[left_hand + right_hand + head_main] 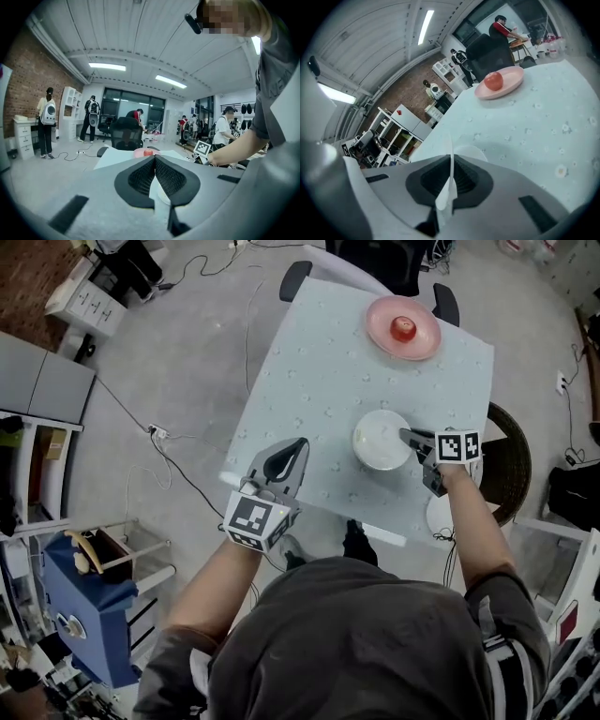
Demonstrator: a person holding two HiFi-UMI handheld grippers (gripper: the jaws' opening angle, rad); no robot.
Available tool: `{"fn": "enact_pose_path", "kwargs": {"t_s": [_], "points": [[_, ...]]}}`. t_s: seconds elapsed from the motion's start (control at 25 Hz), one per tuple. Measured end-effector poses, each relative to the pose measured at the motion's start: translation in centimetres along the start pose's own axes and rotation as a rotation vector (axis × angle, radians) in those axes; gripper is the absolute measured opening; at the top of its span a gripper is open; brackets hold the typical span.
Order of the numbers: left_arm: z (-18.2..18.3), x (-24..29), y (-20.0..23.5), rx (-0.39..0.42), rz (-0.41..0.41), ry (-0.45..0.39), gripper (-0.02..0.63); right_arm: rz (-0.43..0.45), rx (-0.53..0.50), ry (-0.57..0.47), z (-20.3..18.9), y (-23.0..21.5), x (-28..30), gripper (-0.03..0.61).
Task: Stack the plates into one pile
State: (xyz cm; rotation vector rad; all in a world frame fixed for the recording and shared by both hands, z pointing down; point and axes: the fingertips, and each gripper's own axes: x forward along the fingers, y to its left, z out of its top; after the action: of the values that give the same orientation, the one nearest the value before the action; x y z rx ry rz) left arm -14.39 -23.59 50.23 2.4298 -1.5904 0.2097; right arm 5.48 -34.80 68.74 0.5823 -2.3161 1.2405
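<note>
The white plate (380, 439) is seen on the near-right part of the table (309, 390), w/ its right rim clamped btwn the jaws of the right gripper (408, 437). In the right gripper view the thin white rim (450, 140) is pinched edge-on btwn the dark pads, jaws closed onto it. Whether the plate is lifted or resting on the table can't be told.

The pink plate (380, 320) is set at the far end of the table, well apart from the white one, w/ a red round fruit (404, 329) lying in it. The same plate (511, 84) & fruit (493, 80) are seen ahead of the right gripper.

The left gripper (300, 444) is held over the near-left edge of the table, jaws brought together tip to tip (154, 157), nothing gripped. It is kept apart from both plates.

A black office chair (394, 263) is placed beyond the table's far edge. Cables are strung across the grey floor (187, 362) to the left.
</note>
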Motion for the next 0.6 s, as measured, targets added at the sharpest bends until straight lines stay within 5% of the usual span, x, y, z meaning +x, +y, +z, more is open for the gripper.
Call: {"fn": "enact_pose_path", "kwargs": {"t_s": [0.16,0.44,0.6], "points": [[-0.6,-1.1,0.8,-0.005,0.015,0.005,0.006,-0.049,-0.023,0.049,-1.0,-1.2,1.4,0.014],[-1.0,-1.9,1.2,-0.008,0.022,0.009,0.006,-0.341,-0.309,0.139,-2.0,-3.9,2.0,0.092],[-0.9,-2.1,1.3,-0.008,0.019,0.01,0.006,-0.397,-0.384,0.123,-1.2,-3.9,1.9,0.166]]}}
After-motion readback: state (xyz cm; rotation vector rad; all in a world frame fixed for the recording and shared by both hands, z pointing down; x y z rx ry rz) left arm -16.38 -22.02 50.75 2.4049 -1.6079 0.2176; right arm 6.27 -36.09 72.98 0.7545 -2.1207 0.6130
